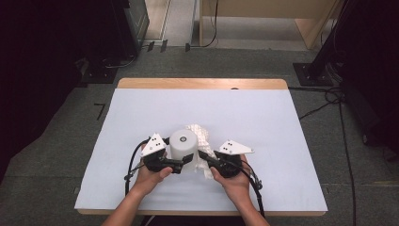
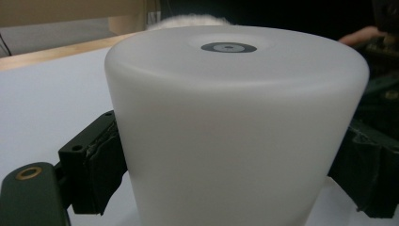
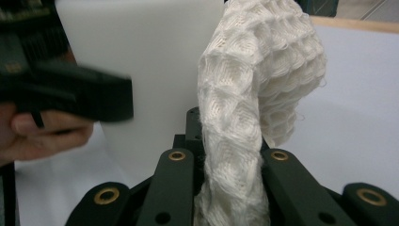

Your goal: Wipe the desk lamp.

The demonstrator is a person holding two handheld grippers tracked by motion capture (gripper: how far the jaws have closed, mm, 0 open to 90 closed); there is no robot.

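A person's left gripper (image 1: pixel 187 160) clamps a white frosted cylinder (image 1: pixel 183 144), just below the middle of the high view, on a table (image 1: pixel 141 83) covered with a pale sheet (image 1: pixel 263 122); its jaws press the cylinder's sides low down, as the left gripper view shows. The right gripper (image 1: pixel 202 155), right of centre, has its jaws closed tight on a white waffle-weave cloth (image 3: pixel 254 103), which rises between them and droops over to the right beside the cylinder wall.

The risk from here: the cloth is pinched by only a narrow bunch, so a firm wipe could pull it free, or drag could tip the cylinder, gripped near its base. A slack left-hand grip on the smooth wall would let it twist.

The cloth lies against the cylinder's right flank and appears to touch it, though the contact itself is hard to make out. The cylinder stands upright between the two grippers.
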